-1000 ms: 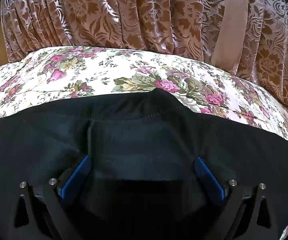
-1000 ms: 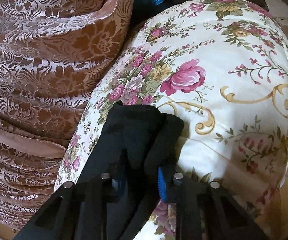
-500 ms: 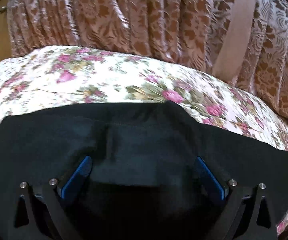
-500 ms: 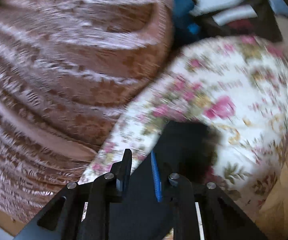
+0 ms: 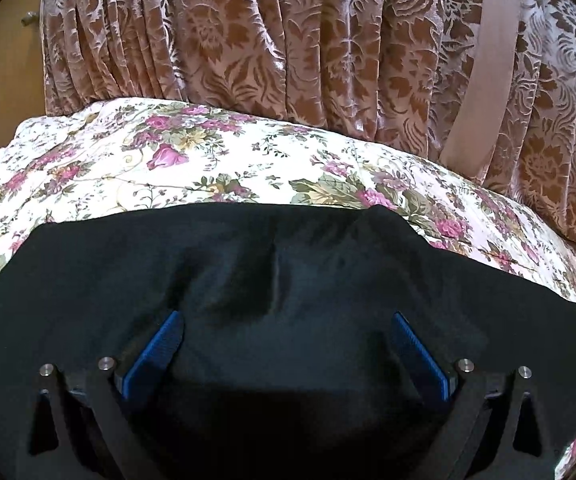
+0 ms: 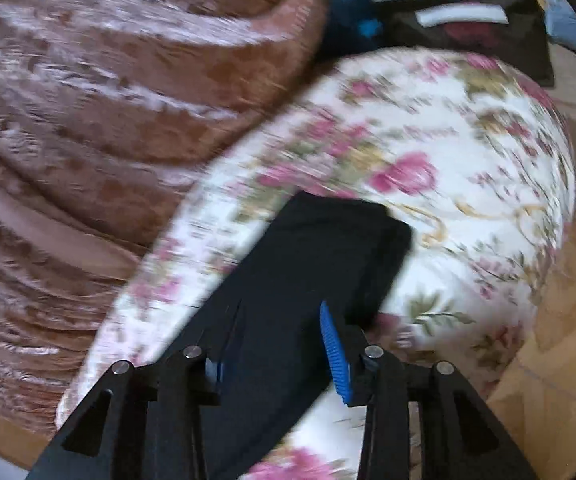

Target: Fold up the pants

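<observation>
Since the earlier frames the right tool (image 6: 280, 344) has let its jaws spread; a second ago they were pinched on a bunched end of the black pants (image 5: 288, 280), and they have just been opening. That end of the pants now lies flatter on the floral quilt (image 5: 160, 160), its squared-off edge pointing toward the far side of the quilt. Black cloth still runs between the two blue pads (image 6: 333, 350), but a gap shows beside the right-hand pad, so the pads do not press on it. The right wrist view is blurred, and fine detail there cannot be read.

In the left wrist view the quilt's far edge sits lower in the picture than it did a second ago, with more of the brown patterned curtain (image 5: 248, 40) showing above it. The left tool (image 5: 286, 344) is spread wide, its blue pads standing well apart over the pants, with the broad, dark body of the garment under and between them; neither pad is seen pinching a fold. A raised crease runs through the cloth between the pads.

The pants lie on the quilt, on its near part, with flowered fabric bare beyond them. The curtain hangs just behind the quilt, with a plain pink band across it. A wooden panel (image 5: 8, 80) stands left of the curtain.
</observation>
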### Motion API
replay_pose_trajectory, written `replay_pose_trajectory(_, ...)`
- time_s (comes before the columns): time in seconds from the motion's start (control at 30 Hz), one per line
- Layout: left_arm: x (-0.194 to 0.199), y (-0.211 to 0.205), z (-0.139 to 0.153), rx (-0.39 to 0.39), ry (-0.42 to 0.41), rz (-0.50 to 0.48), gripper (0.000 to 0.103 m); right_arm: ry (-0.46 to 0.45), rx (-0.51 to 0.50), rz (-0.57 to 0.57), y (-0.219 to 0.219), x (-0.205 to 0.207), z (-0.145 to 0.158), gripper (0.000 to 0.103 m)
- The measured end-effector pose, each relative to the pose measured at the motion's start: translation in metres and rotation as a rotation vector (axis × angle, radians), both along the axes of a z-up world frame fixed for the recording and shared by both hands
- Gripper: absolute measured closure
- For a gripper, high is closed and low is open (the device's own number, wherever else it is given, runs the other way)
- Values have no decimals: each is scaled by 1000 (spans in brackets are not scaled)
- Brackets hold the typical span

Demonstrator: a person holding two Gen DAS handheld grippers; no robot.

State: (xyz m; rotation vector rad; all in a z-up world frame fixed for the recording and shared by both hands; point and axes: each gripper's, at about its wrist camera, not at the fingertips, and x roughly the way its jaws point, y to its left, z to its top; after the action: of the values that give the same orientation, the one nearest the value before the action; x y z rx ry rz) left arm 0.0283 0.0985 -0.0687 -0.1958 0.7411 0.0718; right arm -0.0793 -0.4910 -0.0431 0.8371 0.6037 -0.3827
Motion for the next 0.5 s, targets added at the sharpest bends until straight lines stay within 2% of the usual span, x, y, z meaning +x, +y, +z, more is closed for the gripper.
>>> replay_pose_trajectory(0.07, 1, 3, -3, -19, 12, -1, 0, 53, 52, -37, -15, 3, -19, 63)
replay_pose_trajectory(0.17, 0, 2, -4, -26, 10, -1, 0, 79, 118, -65, -32, 9, -42, 61)
replay_pose_trajectory(0.4, 2, -5, -8, 34, 23, -6, 0, -11, 174, -110, -46, 18, -54, 58)
replay_pose_trajectory(0.43, 2, -5, -8, 43, 24, -8, 0, -32, 184, -120, -47, 19, -53, 60)
replay_pose_trajectory(0.47, 2, -6, -9, 46, 24, -10, 0, -42, 177, -119, -47, 19, -52, 70)
replay_pose_trajectory(0.5, 1, -5, -9, 46, 22, -10, 0, -36, 150, -107, -45, 21, -47, 76)
